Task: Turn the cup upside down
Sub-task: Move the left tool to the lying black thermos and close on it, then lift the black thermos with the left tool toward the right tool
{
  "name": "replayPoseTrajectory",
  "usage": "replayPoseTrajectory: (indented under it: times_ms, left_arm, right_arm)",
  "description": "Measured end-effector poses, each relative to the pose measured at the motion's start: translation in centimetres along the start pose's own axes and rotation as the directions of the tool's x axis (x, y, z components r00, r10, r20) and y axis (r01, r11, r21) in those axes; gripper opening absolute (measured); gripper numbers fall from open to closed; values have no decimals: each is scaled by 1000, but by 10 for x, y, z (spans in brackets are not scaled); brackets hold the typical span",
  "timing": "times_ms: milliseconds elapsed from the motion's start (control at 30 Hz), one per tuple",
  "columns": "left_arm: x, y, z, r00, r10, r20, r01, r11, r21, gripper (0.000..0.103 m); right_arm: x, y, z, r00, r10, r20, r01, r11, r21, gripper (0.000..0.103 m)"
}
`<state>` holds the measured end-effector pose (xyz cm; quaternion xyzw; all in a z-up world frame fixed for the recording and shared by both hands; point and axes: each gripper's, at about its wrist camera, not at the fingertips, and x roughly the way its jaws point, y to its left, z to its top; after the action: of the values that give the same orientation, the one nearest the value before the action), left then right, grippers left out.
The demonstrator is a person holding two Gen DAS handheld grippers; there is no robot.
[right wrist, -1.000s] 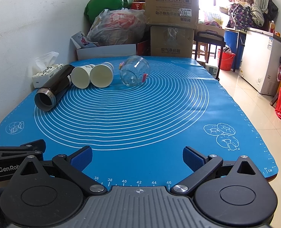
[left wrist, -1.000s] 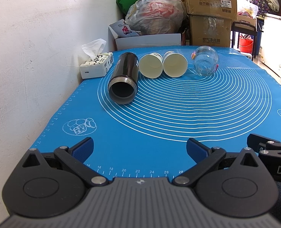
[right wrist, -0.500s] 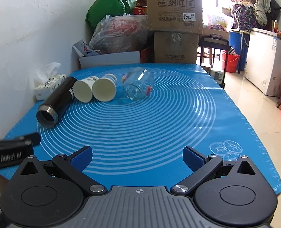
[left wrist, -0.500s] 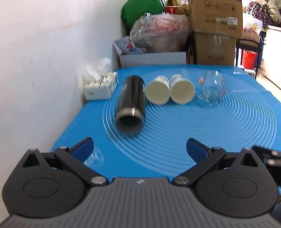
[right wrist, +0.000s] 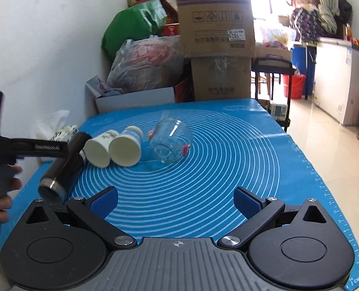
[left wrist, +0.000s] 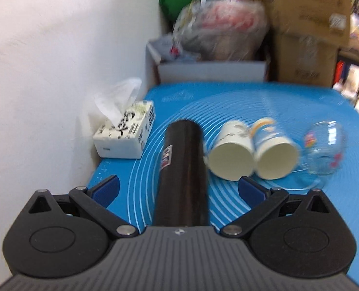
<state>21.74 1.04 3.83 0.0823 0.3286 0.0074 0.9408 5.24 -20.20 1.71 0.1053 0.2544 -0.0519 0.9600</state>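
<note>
Four vessels on their sides, black flask first in line

Four containers lie tipped over in a row near the left edge of the blue mat (right wrist: 227,169), mouths toward the cameras. The black flask (left wrist: 181,169) is the nearest; the left gripper (left wrist: 178,189) straddles it with jaws spread wide, blue pads either side of the barrel and apart from it, grasping nothing. My judgement is that this cup is the one about to be taken. It looks rigid and metal-walled, likely the heaviest of the four, smooth and liable to roll or slip; a firm squeeze across mid-barrel should balance it for the turn onto its steel-rimmed mouth.

Just right of it, two paper cups (left wrist: 252,160) lie touching each other: light, soft-walled, easily crushed. Beyond them is a clear glass jar (right wrist: 171,143), hard, slick and breakable.

The right gripper (right wrist: 175,201) hangs over the mat's near edge, released and empty. A tissue box (left wrist: 126,135) sits by the wall at the left edge; cardboard boxes (right wrist: 215,36) and bags crowd behind the far edge.
</note>
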Motion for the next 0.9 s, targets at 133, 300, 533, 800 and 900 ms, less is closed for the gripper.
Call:
replayPoseTrajectory:
  times_ms: [133, 300, 533, 800, 900]
  left_arm:
    - [40, 4, 7, 994, -9, -106, 10, 1000, 9, 102]
    - [71, 1, 10, 981, -10, -194, 20, 999, 51, 102]
    - [100, 8, 11, 942, -62, -329, 61, 998, -13, 70]
    - [95, 19, 3, 944, -104, -312, 80, 993, -89, 67]
    - [89, 24, 2, 944, -121, -306, 87, 988, -124, 67]
  right_arm:
    - [10, -8, 4, 1000, -9, -8, 9, 1000, 18, 103]
    - [21, -12, 2, 999, -26, -27, 27, 1000, 11, 103]
    - [26, -15, -1, 999, -26, -43, 26, 1000, 9, 103]
    - [27, -21, -2, 998, -35, -51, 35, 999, 12, 103]
    - [28, -21, -3, 997, -53, -64, 53, 999, 5, 103]
